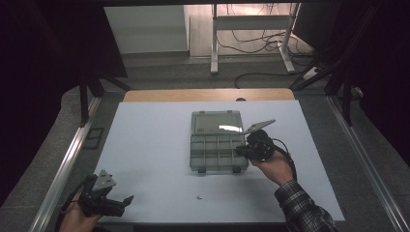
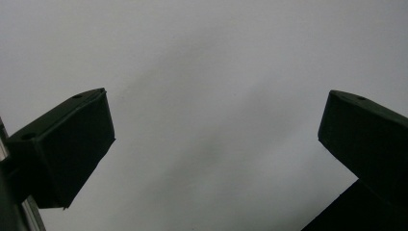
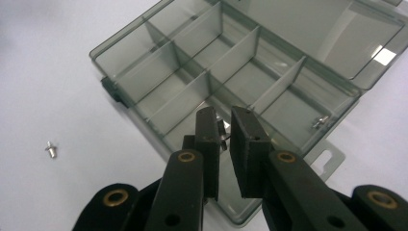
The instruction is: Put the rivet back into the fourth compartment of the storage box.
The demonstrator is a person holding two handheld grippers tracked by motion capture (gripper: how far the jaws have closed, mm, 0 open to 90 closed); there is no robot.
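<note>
Sorting small metal pegs into compartment box (image 1: 216,145), centre of high view, lid open. My right gripper (image 3: 224,126) at box's right edge, jaws nearly together, pinching small metal peg (image 3: 222,133) over near compartment. To do well: I lower into cell, part jaws slowly, avoid divider.

Right gripper view reveals another peg (image 3: 319,121) already in a cell at right of frame; loose peg (image 3: 51,149) at left. High view places left gripper (image 1: 117,205) lower left, jaws apart, empty, over bare table (image 2: 207,72).
</note>
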